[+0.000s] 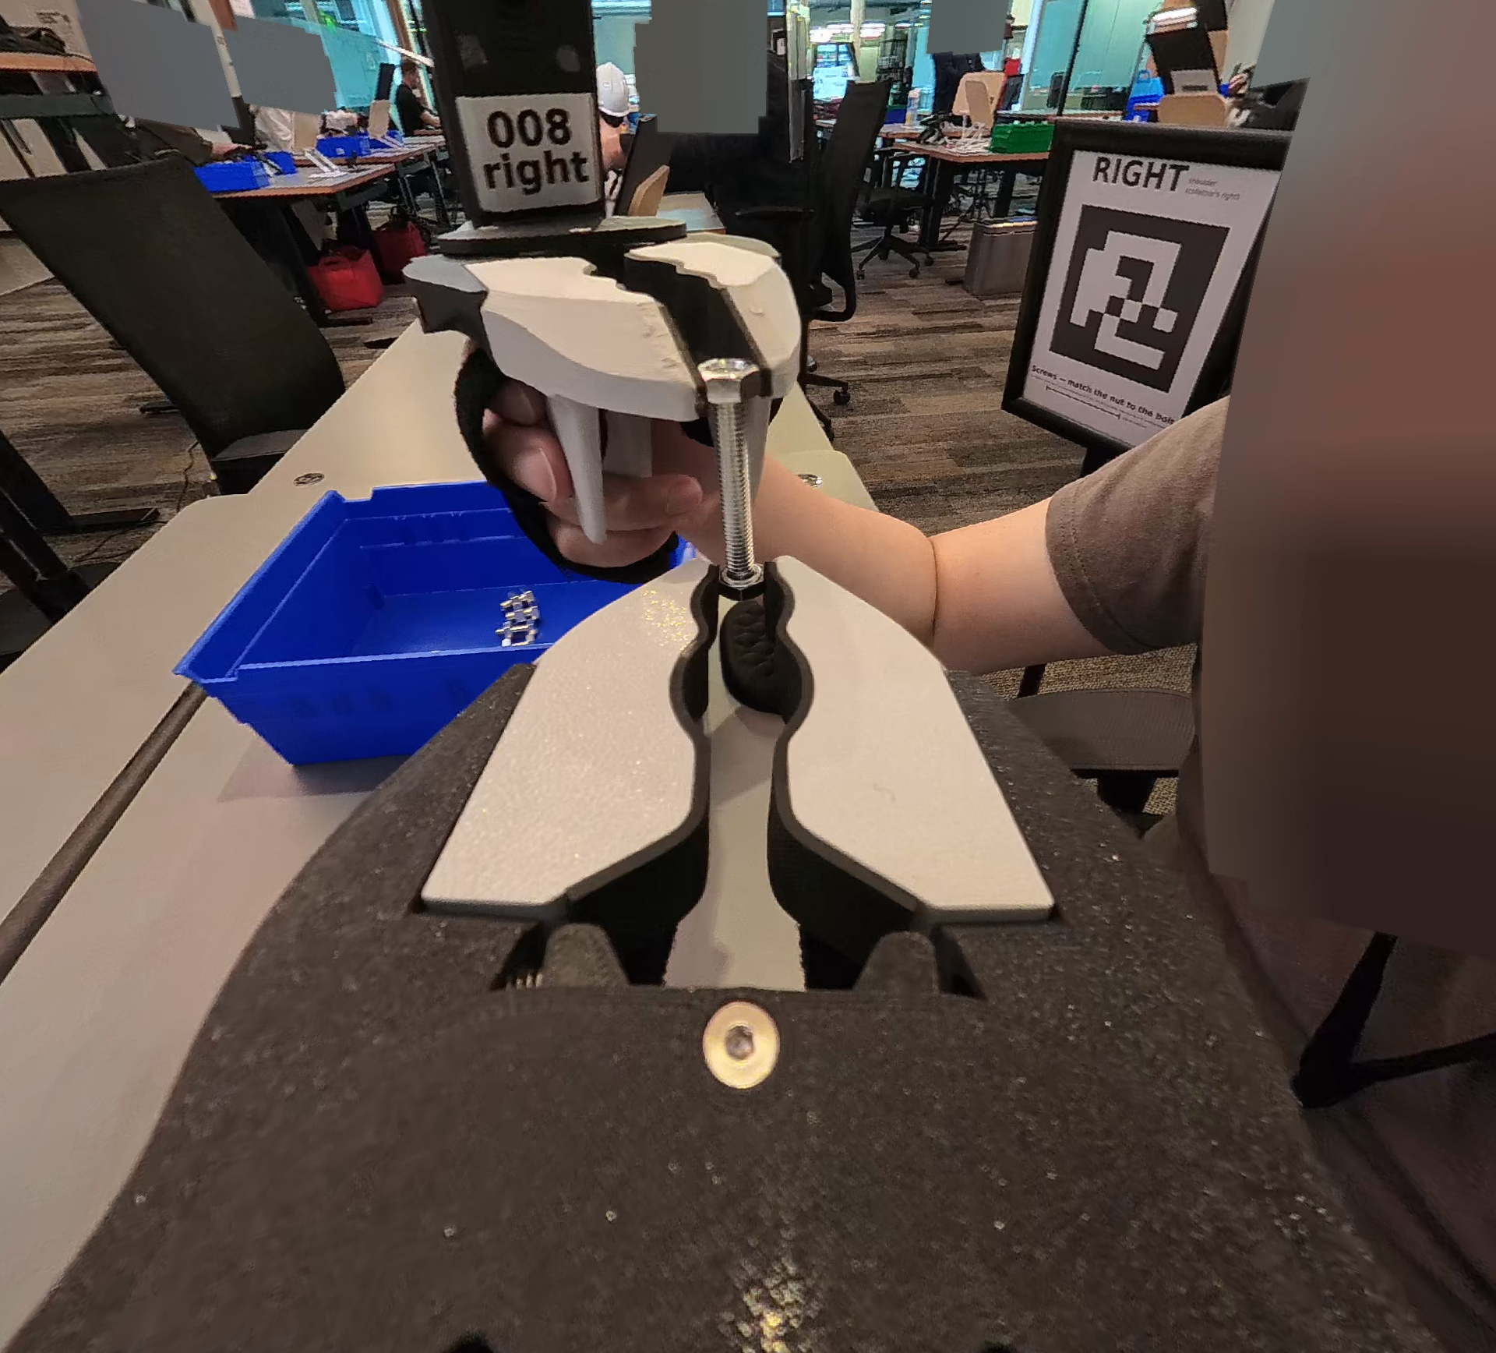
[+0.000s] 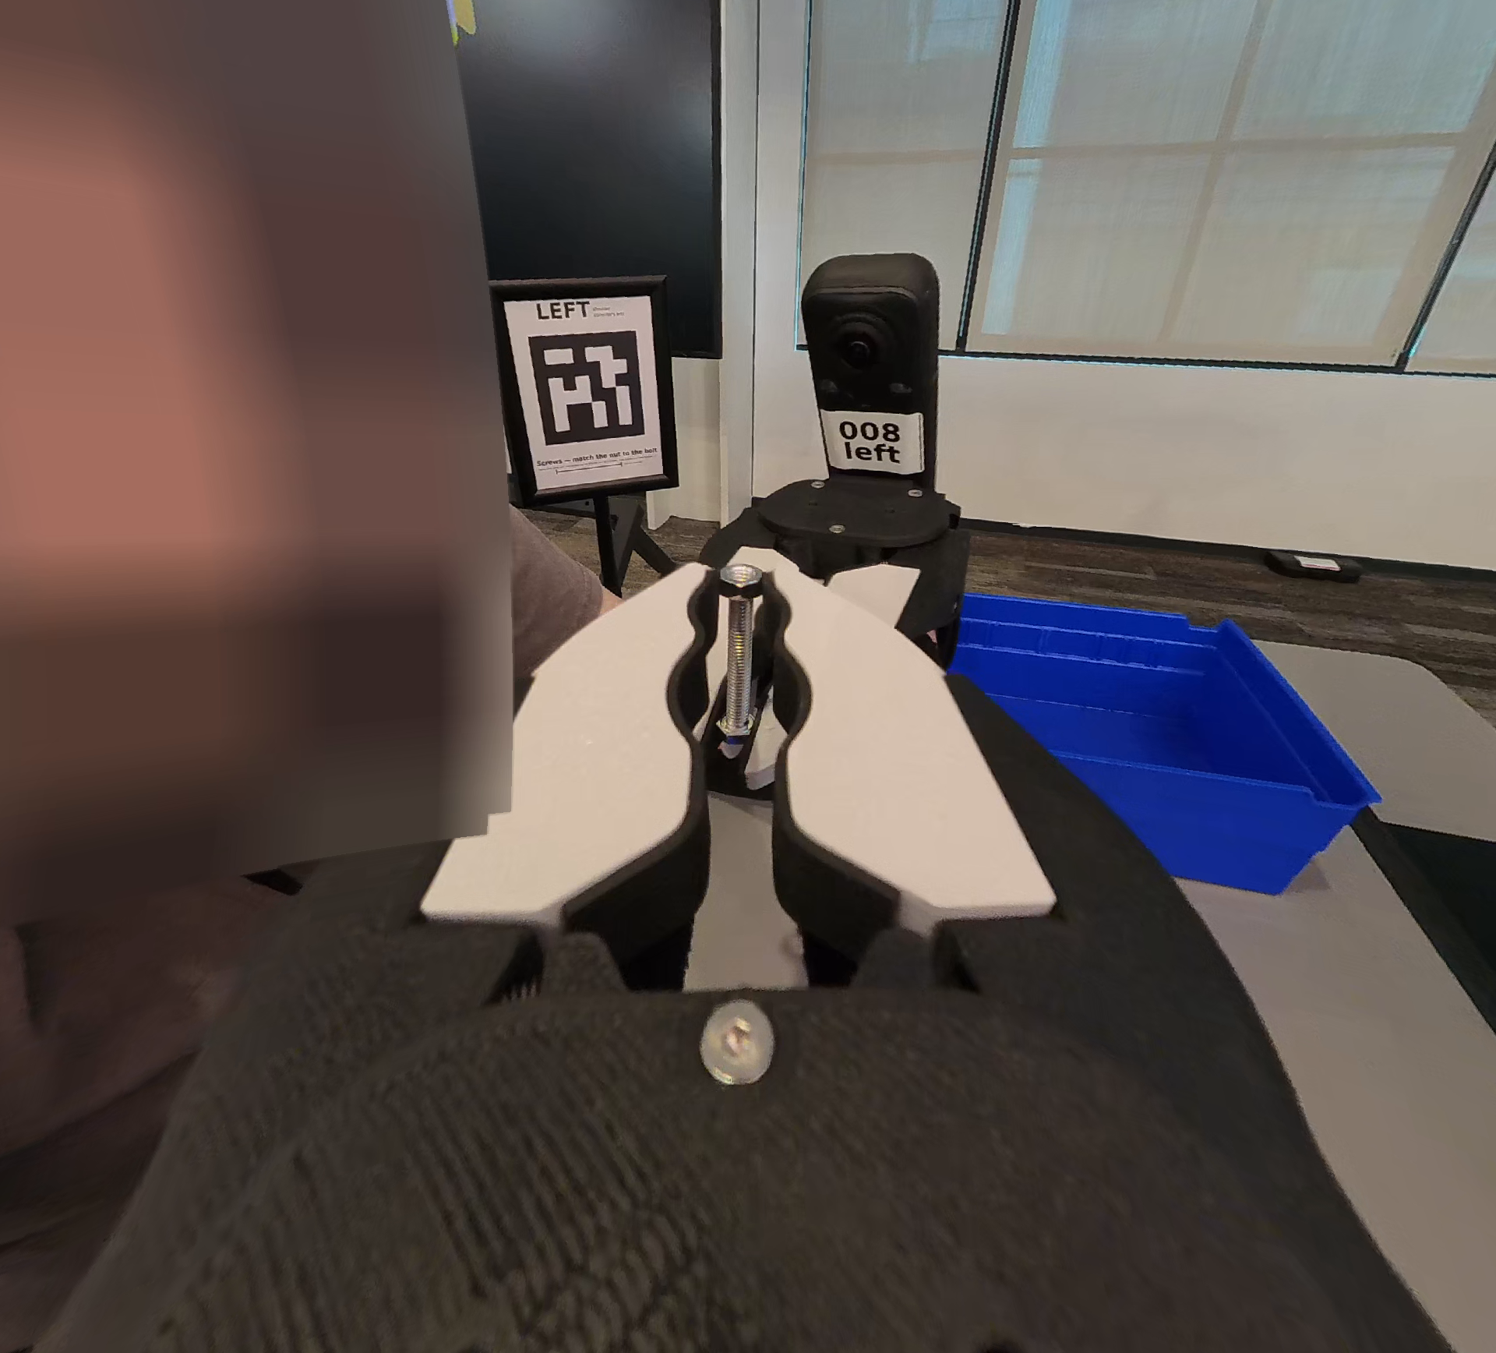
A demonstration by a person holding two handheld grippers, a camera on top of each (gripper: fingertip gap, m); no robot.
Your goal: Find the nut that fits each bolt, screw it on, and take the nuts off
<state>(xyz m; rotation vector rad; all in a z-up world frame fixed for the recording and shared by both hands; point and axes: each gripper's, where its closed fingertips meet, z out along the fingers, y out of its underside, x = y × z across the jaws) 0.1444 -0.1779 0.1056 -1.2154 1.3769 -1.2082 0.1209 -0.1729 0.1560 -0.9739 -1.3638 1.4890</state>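
A long silver bolt [image 1: 735, 472] hangs upright between the two grippers above the table. My right gripper [image 2: 738, 585] is shut on the bolt's head [image 2: 738, 576]; it also shows in the left wrist view [image 1: 728, 379], held in a person's hand. My left gripper [image 1: 741, 579] is shut on a small silver nut [image 1: 741, 572] at the bolt's lower threaded end. In the right wrist view the nut [image 2: 738, 725] sits on the end of the shaft [image 2: 738, 650], pinched by the left gripper's tips below.
A blue bin [image 1: 267, 674] stands on the grey table [image 1: 105, 763], with several small silver nuts [image 1: 518, 618] inside; it also shows in the right wrist view [image 2: 1214, 812]. Framed marker signs stand beyond the table on each side [image 1: 1133, 294] [image 2: 591, 391]. Office chairs and desks lie behind. My hands' fingertips stand some 5 centimeters from each other.
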